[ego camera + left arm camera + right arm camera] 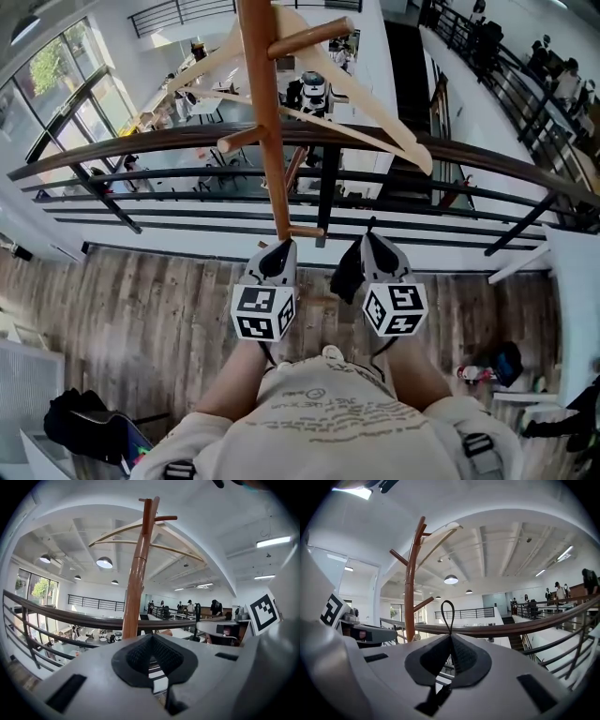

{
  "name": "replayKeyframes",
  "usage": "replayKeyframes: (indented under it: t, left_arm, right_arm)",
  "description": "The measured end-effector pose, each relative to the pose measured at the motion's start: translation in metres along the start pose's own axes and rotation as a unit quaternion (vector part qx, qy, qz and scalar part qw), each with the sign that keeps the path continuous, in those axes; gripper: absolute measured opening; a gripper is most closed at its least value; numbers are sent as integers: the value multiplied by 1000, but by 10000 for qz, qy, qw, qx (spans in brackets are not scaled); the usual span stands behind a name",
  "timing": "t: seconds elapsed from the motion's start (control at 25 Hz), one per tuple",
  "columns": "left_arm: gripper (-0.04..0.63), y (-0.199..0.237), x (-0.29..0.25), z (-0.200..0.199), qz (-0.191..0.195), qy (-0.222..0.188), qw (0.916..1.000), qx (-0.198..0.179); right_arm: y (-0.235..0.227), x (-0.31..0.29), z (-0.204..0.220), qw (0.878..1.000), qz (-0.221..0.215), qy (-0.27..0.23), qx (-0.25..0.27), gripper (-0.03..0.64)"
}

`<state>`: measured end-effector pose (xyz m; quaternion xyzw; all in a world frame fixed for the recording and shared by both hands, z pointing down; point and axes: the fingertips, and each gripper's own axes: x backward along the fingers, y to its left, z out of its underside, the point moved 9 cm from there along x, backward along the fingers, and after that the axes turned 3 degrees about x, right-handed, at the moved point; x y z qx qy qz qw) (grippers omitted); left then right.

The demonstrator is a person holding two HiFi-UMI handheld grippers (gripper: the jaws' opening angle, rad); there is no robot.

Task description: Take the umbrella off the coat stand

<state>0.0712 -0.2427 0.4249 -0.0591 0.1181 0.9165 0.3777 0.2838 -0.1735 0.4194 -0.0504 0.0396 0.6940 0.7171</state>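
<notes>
Umbrella (347, 275) dangling beside the coat stand (263, 112)
Right tongs (372, 240) pinching its strap loop (447, 601), left tongs (280, 247) pressed together, railing (141, 145) just behind.

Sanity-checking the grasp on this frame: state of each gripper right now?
Left gripper: closed, nothing between its jaws.
Right gripper: closed on the umbrella strap loop.

Reddish-brown wooden coat stand (265, 122); black folded umbrella (346, 276); grey left gripper (281, 247) and grey right gripper (371, 241), black-white square markers; grey-brown plank floor (141, 309).
</notes>
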Motion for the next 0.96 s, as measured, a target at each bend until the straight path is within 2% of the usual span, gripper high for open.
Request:
replayKeyframes:
  t: [0.24,0.48,0.96]
  left_arm:
    - [5,-3,-5,0,17,26,10000,-1]
    - [5,-5,-6,-4,30,-15,10000,-31]
    - [5,-7,-2,-2,-82,-13,10000,-10]
  right_arm:
    - [-19,5,3,9997,232,32,-118,8]
    - [-22,6,2,9998,6,-167,-76,8]
    - [-17,1,8,9996,-264,-50,-61,8]
